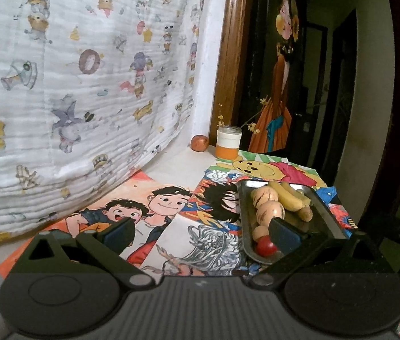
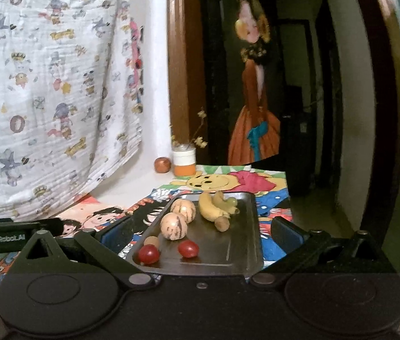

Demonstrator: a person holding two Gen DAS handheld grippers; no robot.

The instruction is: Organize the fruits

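A metal tray (image 2: 239, 243) lies on cartoon posters and holds two striped pale melons (image 2: 173, 225), a banana (image 2: 209, 208), two red tomatoes (image 2: 188, 248), a small tan fruit (image 2: 152, 240) and a brown kiwi (image 2: 222, 223). The tray also shows in the left wrist view (image 1: 324, 215). A lone reddish apple (image 1: 200, 142) sits at the back by the wall, also in the right wrist view (image 2: 162, 165). My left gripper (image 1: 202, 231) is open and empty, its right finger over the tray's near left part. My right gripper (image 2: 200, 232) is open and empty, straddling the tray.
A white and orange jar (image 1: 228, 143) with dried flowers stands next to the apple. A printed cloth (image 1: 72, 85) hangs on the left. A wooden door frame (image 1: 229, 56) and a dark doorway lie behind. The table edge drops off right of the posters (image 2: 273, 187).
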